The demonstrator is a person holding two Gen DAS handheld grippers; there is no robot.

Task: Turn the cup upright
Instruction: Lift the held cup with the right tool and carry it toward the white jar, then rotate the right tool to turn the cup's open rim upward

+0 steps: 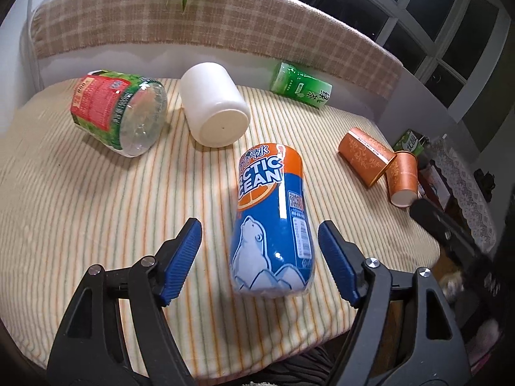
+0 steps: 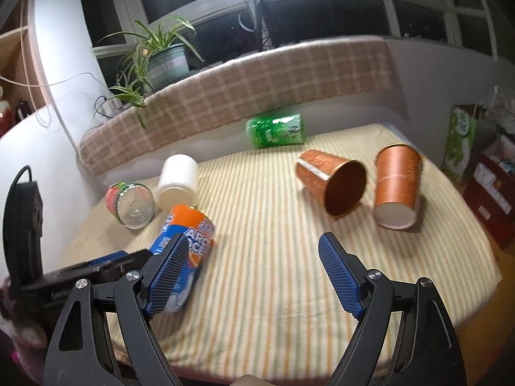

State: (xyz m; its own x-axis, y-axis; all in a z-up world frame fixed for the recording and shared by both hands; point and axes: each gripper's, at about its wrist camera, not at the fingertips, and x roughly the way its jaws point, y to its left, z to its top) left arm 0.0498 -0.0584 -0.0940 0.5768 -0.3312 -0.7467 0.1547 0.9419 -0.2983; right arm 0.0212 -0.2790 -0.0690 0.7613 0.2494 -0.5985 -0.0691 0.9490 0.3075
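A blue and orange "Arctic Ocean" cup [image 1: 272,218] lies on its side on the striped cloth, between the open blue pads of my left gripper [image 1: 260,234], which do not touch it. It also shows in the right wrist view [image 2: 183,247]. My right gripper [image 2: 254,251] is open and empty over the cloth. Two orange paper cups lie tipped: one [image 2: 331,183] with its open mouth toward me, one [image 2: 397,186] with its white base toward me. A white cup [image 1: 214,104] lies on its side.
A clear cup with a red and green label [image 1: 119,112] and a green cup [image 1: 301,85] lie on the cloth-covered table [image 1: 80,209]. A plaid-covered ledge [image 1: 193,22] runs behind. A potted plant [image 2: 161,61] stands on it. Boxes [image 2: 460,141] stand off the right edge.
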